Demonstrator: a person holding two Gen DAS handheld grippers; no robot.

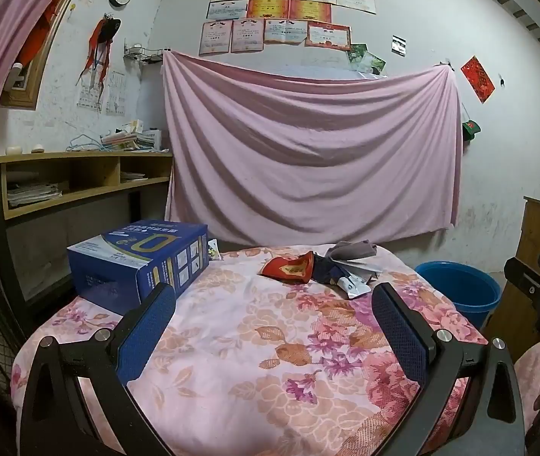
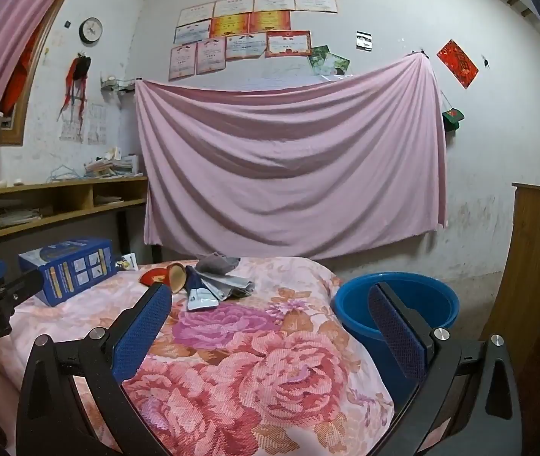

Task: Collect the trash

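Observation:
A pile of trash lies at the far end of the floral cloth-covered table [image 1: 231,342]: a red wrapper [image 1: 289,268], grey crumpled paper [image 1: 349,250] and a silver foil packet [image 1: 355,287]. In the right wrist view the red wrapper [image 2: 155,276], grey paper [image 2: 216,264] and silver packet [image 2: 203,298] show too. A blue bucket [image 1: 460,285] stands on the floor right of the table, also in the right wrist view [image 2: 399,304]. My left gripper [image 1: 273,300] is open and empty, short of the pile. My right gripper [image 2: 270,300] is open and empty over the table's right part.
A blue carton [image 1: 140,258] sits on the table's far left, also in the right wrist view [image 2: 68,268], with a small packet [image 2: 127,262] behind it. A wooden shelf [image 1: 79,174] stands at left. A wooden cabinet [image 2: 536,266] stands at right. A pink sheet [image 1: 308,152] hangs behind.

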